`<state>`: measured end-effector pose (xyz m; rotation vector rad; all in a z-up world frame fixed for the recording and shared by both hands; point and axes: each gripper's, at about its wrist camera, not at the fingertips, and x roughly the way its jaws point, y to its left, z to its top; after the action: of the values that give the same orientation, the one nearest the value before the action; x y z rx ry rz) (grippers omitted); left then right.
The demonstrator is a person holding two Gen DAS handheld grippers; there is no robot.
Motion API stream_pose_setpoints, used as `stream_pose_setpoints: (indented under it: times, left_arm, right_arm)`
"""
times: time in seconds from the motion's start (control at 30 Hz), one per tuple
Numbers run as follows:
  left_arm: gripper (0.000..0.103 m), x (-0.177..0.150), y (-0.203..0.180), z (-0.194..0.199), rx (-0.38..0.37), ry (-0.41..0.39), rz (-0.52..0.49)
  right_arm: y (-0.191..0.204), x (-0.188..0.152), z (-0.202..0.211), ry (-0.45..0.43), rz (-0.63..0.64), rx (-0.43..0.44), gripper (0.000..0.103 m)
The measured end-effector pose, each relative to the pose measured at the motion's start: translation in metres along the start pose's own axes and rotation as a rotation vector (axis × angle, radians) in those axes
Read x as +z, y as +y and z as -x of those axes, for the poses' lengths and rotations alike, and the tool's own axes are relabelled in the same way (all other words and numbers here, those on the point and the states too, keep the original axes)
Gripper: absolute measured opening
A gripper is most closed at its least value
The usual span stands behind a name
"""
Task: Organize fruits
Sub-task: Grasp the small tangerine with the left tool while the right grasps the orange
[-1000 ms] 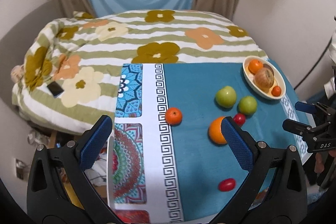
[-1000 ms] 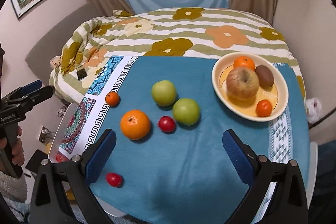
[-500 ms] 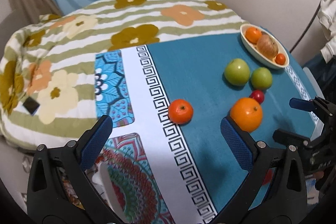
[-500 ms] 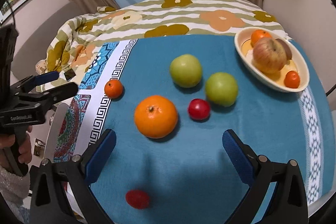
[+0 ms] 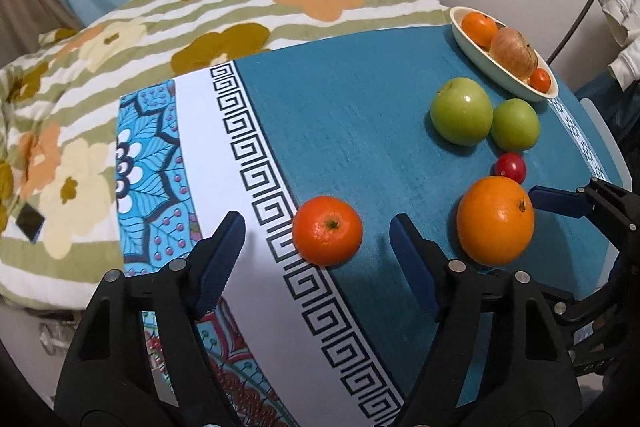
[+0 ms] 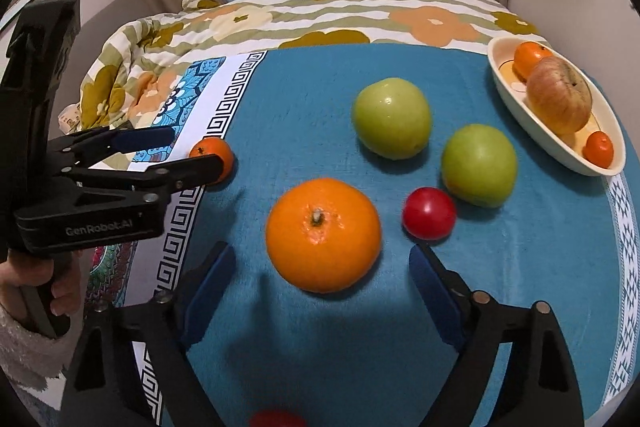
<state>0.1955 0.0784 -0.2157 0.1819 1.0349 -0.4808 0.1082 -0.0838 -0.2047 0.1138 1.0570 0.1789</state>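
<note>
A small tangerine (image 5: 327,230) lies at the edge of the blue cloth, just ahead of my open left gripper (image 5: 316,227); it also shows in the right wrist view (image 6: 214,157). A big orange (image 6: 323,234) lies just ahead of my open right gripper (image 6: 320,263); it also shows in the left wrist view (image 5: 495,219). Two green apples (image 6: 393,123) (image 6: 479,165) and a red tomato (image 6: 429,213) lie beyond it. A cream bowl (image 6: 560,147) at the far right holds an apple and two small oranges.
A second red tomato (image 6: 276,419) lies at the near table edge under my right gripper. A bed with a flowered quilt (image 5: 200,27) stands behind the table. A phone (image 5: 30,223) lies on the quilt at left. The table's edge (image 5: 600,131) is at right.
Both grippers have moved forward and down toward the table. The tangerine now sits just ahead of the left fingers, the big orange just ahead of the right fingers. No fruit has moved.
</note>
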Motion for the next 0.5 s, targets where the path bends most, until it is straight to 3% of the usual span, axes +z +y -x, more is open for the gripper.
stream_pose_setpoints:
  times: [0.03,0.13,0.23,0.43,0.5]
  left_arm:
    - [0.079,0.001,0.000,-0.001,-0.002,0.003,-0.003]
    - [0.063,0.001,-0.002,-0.007,-0.005,0.019,-0.015]
    - [0.061,-0.002,-0.002,-0.011,-0.004,0.033,-0.017]
    - [0.043,-0.007,-0.003,-0.015,-0.022,0.042,-0.020]
    - [0.043,-0.008,-0.005,-0.014,-0.010,0.037,-0.034]
  right_arm:
    - [0.000,0.001,-0.001,0.001,0.001,0.004,0.084]
    - [0.002,0.002,-0.005,0.010,0.003,0.012,0.076]
    - [0.003,0.003,-0.008,0.012,0.002,0.015,0.076]
    - [0.003,0.004,-0.010,0.014,0.004,0.017,0.076]
    - [0.004,0.004,-0.011,0.013,0.003,0.016,0.076]
